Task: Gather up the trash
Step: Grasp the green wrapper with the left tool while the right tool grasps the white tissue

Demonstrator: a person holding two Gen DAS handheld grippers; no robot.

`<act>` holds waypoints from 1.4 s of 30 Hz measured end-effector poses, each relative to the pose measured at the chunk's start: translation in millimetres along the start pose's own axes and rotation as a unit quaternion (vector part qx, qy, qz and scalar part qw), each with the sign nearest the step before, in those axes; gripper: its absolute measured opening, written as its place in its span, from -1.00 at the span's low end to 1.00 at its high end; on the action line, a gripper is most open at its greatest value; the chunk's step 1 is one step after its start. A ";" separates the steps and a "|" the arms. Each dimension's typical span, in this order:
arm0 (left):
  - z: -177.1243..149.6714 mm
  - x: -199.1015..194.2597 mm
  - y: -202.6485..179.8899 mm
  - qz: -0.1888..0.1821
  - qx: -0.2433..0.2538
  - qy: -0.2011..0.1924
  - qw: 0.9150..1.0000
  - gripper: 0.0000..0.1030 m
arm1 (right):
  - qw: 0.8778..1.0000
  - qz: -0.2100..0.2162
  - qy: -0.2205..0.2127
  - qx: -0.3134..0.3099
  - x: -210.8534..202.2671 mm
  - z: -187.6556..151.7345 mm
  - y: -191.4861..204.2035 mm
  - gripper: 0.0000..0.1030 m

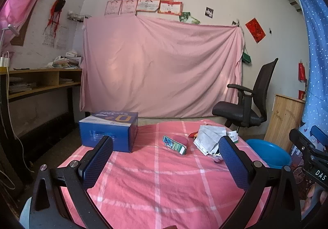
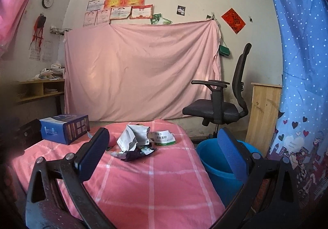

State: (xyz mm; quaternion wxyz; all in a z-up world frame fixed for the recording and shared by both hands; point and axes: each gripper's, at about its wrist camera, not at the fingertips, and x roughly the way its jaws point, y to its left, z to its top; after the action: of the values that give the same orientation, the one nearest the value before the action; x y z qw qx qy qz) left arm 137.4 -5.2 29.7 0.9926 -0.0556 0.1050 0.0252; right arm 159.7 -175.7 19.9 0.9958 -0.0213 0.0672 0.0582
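Trash lies on a table covered with a pink checked cloth (image 1: 155, 184): a small green-white carton (image 1: 174, 145), crumpled grey-white paper (image 1: 209, 136) and small wrappers beside it. In the right wrist view the paper (image 2: 133, 136), a white-green label piece (image 2: 165, 137) and dark wrappers (image 2: 139, 152) lie mid-table. My left gripper (image 1: 166, 159) is open and empty, held short of the carton. My right gripper (image 2: 162, 151) is open and empty, near the wrappers. A blue bucket (image 2: 215, 163) stands at the table's right edge; it also shows in the left wrist view (image 1: 268, 153).
A blue box (image 1: 108, 130) sits at the table's far left (image 2: 65, 128). A black office chair (image 2: 219, 106) stands behind the bucket, with a wooden cabinet (image 2: 264, 114) beside it. A pink sheet (image 1: 160, 69) hangs on the back wall. A desk with shelves (image 1: 41, 81) is at left.
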 end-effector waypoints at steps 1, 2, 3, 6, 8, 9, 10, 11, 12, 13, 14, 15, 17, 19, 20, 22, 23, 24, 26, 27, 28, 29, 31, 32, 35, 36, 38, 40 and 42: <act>0.0 5.5 0.0 -0.002 0.000 0.004 1.000 0.96 | 1.000 0.001 0.001 0.000 3.5 -0.3 -0.7 1.00; 0.1 11.7 0.6 -0.004 0.000 0.008 1.000 0.96 | 1.000 0.004 0.003 0.002 11.0 0.2 -1.6 1.00; 1.4 19.7 0.3 -0.007 0.001 0.011 1.000 0.96 | 1.000 0.007 0.006 0.003 17.2 0.0 -2.8 1.00; 4.4 43.0 -3.0 -0.003 0.010 0.023 1.000 0.96 | 1.000 0.023 0.012 0.005 37.2 1.0 -4.9 1.00; 4.6 59.5 -2.3 0.002 0.014 0.035 0.999 0.96 | 0.999 0.031 0.018 0.005 51.2 1.4 -6.7 1.00; 4.9 69.3 -1.8 0.005 0.014 0.041 0.999 0.96 | 0.999 0.034 0.021 0.004 58.0 1.7 -7.2 1.00; 4.0 79.2 0.3 0.007 0.010 0.048 0.999 0.96 | 0.999 0.035 0.027 0.003 66.9 2.0 -8.5 1.00; 3.3 87.8 1.7 0.007 0.006 0.054 0.999 0.96 | 0.999 0.037 0.034 0.002 77.9 1.9 -9.7 1.00; 2.1 96.6 3.4 0.007 0.001 0.060 0.998 0.96 | 0.998 0.041 0.040 0.000 85.4 0.7 -10.9 1.00; 1.0 106.9 4.3 0.009 -0.004 0.068 0.998 0.96 | 0.998 0.048 0.047 -0.004 96.5 -0.3 -11.3 1.00; -0.6 116.9 6.1 0.009 -0.009 0.078 0.997 0.96 | 0.997 0.051 0.052 -0.007 103.2 -1.4 -11.3 1.00; -2.7 124.3 8.4 0.008 -0.013 0.086 0.996 0.96 | 0.997 0.058 0.060 -0.011 111.9 -2.6 -10.7 1.00; -5.7 141.9 12.7 0.008 -0.021 0.104 0.994 0.95 | 0.994 0.076 0.076 -0.013 128.1 -5.2 -9.8 1.00; -10.6 158.9 15.9 0.004 -0.032 0.124 0.992 0.94 | 0.990 0.097 0.097 -0.010 142.5 -7.8 -7.0 1.00; -11.9 164.2 16.9 0.001 -0.037 0.131 0.991 0.94 | 0.988 0.106 0.109 -0.010 149.9 -9.4 -5.7 1.00; -15.8 176.5 19.4 -0.008 -0.050 0.145 0.988 0.89 | 0.984 0.120 0.134 -0.009 165.4 -13.4 -3.1 1.00; -17.7 183.0 20.5 -0.013 -0.056 0.154 0.986 0.81 | 0.981 0.129 0.147 -0.007 172.7 -15.5 -1.8 1.00; -18.8 188.3 21.1 -0.017 -0.061 0.163 0.985 0.77 | 0.978 0.135 0.156 -0.006 178.4 -17.0 0.0 1.00; -22.5 198.2 22.5 -0.024 -0.073 0.182 0.980 0.61 | 0.972 0.150 0.180 -0.004 191.9 -21.8 3.8 1.00; -24.6 203.7 23.9 -0.029 -0.079 0.191 0.978 0.58 | 0.969 0.156 0.192 -0.005 198.3 -24.0 6.0 0.96; -26.2 207.3 24.1 -0.033 -0.083 0.198 0.976 0.53 | 0.966 0.162 0.200 -0.007 203.1 -26.5 8.1 0.93; -27.8 210.7 25.0 -0.036 -0.088 0.204 0.974 0.45 | 0.964 0.165 0.207 -0.009 207.2 -27.6 10.3 0.92; -29.9 215.7 25.4 -0.042 -0.095 0.216 0.971 0.36 | 0.959 0.174 0.223 -0.011 215.7 -31.4 12.9 0.88; -31.2 219.2 26.4 -0.044 -0.101 0.224 0.968 0.32 | 0.957 0.178 0.230 -0.011 219.1 -32.9 14.0 0.87; -35.3 227.5 29.9 -0.048 -0.120 0.247 0.960 0.14 | 0.950 0.189 0.248 -0.009 232.1 -36.6 18.5 0.74; -36.3 231.2 31.8 -0.049 -0.128 0.257 0.956 0.10 | 0.948 0.193 0.253 -0.009 235.2 -37.0 19.6 0.65; -37.7 233.5 33.7 -0.047 -0.139 0.272 0.951 -0.11 | 0.946 0.199 0.256 -0.012 239.3 -36.9 22.2 0.48; -38.3 234.6 36.7 -0.043 -0.148 0.283 0.947 -0.30 | 0.945 0.205 0.253 -0.014 237.6 -38.1 23.9 0.23; -37.3 232.4 40.5 -0.040 -0.155 0.289 0.944 -0.51 | 0.945 0.209 0.250 -0.014 234.5 -40.1 24.0 -0.02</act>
State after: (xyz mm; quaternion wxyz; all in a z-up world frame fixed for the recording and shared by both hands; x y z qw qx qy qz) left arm 354.2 39.6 -59.9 0.8990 -0.2180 0.3795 -0.0153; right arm 382.4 -127.3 -52.6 0.9121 -0.0342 0.3163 0.2586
